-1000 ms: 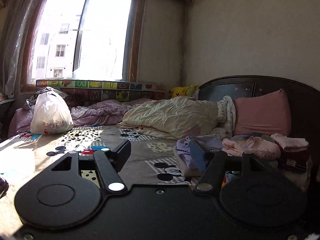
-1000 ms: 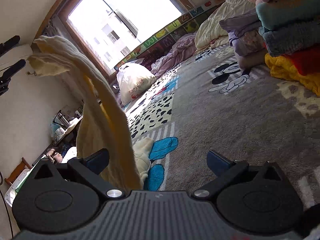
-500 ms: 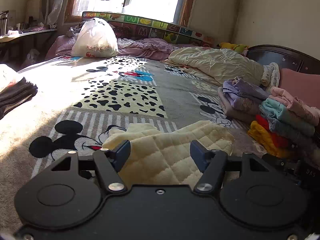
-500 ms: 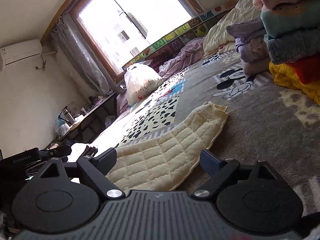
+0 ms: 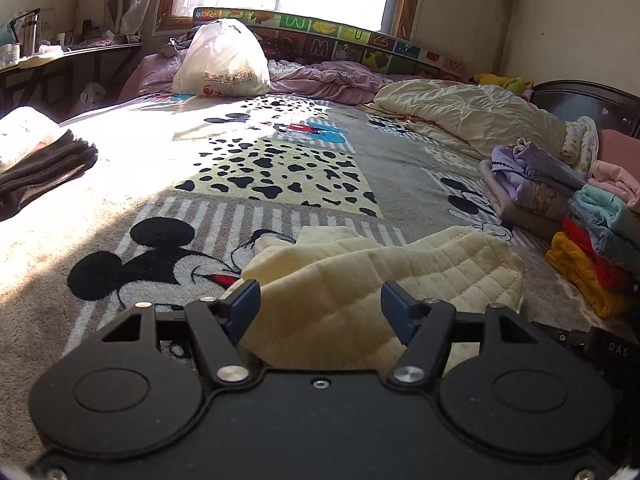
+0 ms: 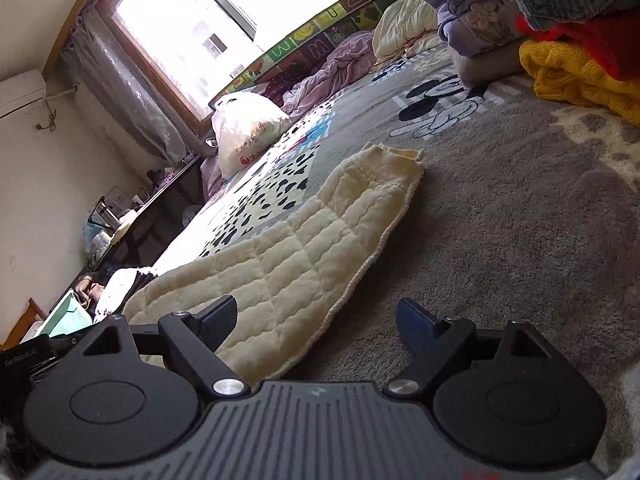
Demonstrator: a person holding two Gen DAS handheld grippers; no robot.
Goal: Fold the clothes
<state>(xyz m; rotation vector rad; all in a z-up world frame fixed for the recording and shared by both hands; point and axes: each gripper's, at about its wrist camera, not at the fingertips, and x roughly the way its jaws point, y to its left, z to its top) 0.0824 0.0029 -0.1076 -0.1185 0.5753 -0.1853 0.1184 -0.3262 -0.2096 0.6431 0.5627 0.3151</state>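
Observation:
A cream quilted garment [image 5: 380, 272] lies on the cartoon-mouse blanket [image 5: 160, 184], bunched at its near end and stretched out flat toward its hem [image 6: 384, 160]. My left gripper [image 5: 320, 304] hovers low over the bunched end, and cloth sits between its spread fingers without being pinched. My right gripper [image 6: 318, 318] is low over the garment's [image 6: 320, 232] near edge. Its jaws are closing, still wide apart; the cloth lies by the left finger [image 6: 224, 316] and bare blanket by the right one.
A stack of folded clothes [image 5: 592, 240] stands at the right, close to the garment, also in the right wrist view [image 6: 560, 60]. A white plastic bag [image 5: 222, 64] and a cream duvet [image 5: 460, 116] lie at the far side. Dark folded cloth [image 5: 36, 172] sits at the left.
The garment hung in the air a second ago and now lies spread on the blanket. Both grippers have sunk toward it, and the right jaws have narrowed.

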